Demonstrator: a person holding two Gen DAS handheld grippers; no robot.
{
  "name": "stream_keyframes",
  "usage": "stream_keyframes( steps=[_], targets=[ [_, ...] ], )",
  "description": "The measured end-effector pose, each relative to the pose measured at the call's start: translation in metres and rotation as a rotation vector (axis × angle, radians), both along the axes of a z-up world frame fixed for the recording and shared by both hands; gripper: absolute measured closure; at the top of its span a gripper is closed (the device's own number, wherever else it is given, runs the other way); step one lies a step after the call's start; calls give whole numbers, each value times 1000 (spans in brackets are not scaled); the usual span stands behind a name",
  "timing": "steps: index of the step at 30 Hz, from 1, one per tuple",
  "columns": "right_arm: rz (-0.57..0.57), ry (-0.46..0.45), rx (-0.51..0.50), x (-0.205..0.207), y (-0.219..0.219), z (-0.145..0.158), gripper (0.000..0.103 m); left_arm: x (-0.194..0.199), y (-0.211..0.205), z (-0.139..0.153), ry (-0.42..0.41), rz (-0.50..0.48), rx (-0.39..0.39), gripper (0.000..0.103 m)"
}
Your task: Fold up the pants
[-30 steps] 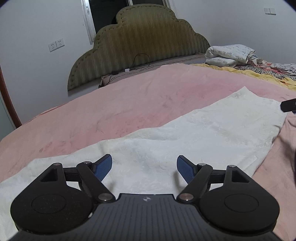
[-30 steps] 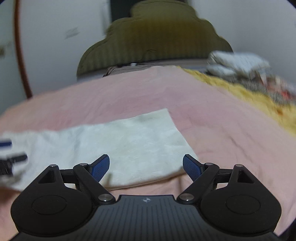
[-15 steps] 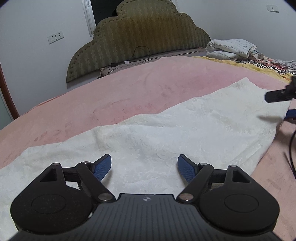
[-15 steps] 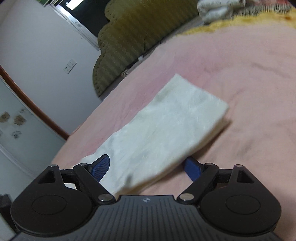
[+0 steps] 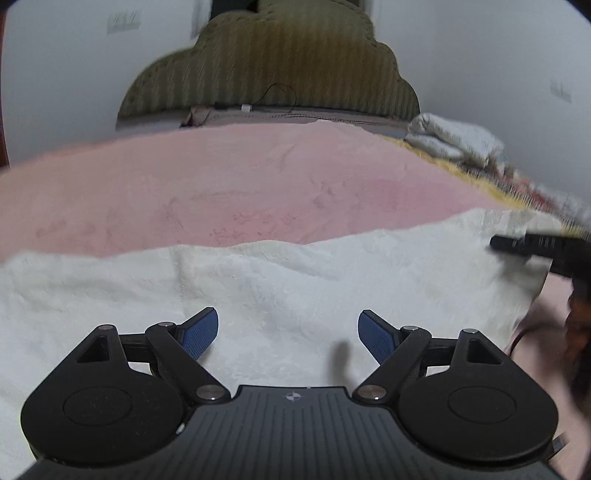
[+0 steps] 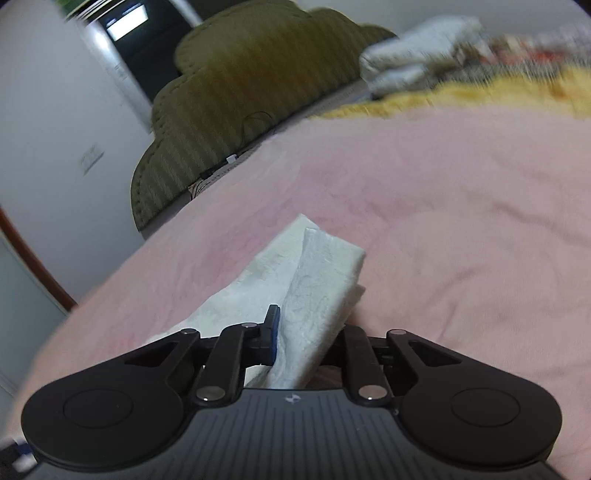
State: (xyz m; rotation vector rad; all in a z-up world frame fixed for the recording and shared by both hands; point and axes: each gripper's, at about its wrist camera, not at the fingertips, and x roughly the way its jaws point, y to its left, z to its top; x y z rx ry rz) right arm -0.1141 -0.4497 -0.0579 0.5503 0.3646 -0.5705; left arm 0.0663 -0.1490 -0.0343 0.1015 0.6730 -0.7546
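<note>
The white pants [image 5: 295, 266] lie stretched from left to right across the pink blanket [image 5: 258, 184]. In the left wrist view my left gripper [image 5: 287, 314] hovers open over the middle of the cloth, with nothing pressed between its blue pads. A dark finger of the right gripper [image 5: 524, 244] reaches in at the cloth's right end. In the right wrist view my right gripper [image 6: 308, 328] is closing its jaws, and a bunched end of the pants [image 6: 321, 258] is pinched between them. The cloth hides its right pad.
An olive padded headboard [image 5: 273, 74] stands at the far end of the bed. Folded white bedding [image 5: 454, 138] and a yellow blanket [image 6: 480, 96] lie at the far right. White walls with sockets [image 5: 123, 22] stand behind. A wooden frame [image 6: 33, 262] runs along the left.
The right gripper's jaws came together on the end of the pants, which now bunches up between them. The left gripper shifted across the cloth and rolled, still open.
</note>
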Motion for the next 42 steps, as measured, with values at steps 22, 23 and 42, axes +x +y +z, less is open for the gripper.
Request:
stream_keyframes(
  steps=[22,23,42],
  targets=[
    [544,116,-621,60,211,35,90,101,17,-40,864,66,-628,12],
    [550,107,-610,60,213,37,90,102,21,-35,829,67,-616,20],
    [928,176,-649,146,339,7,89,96,94,6,129,195,99,91]
  ],
)
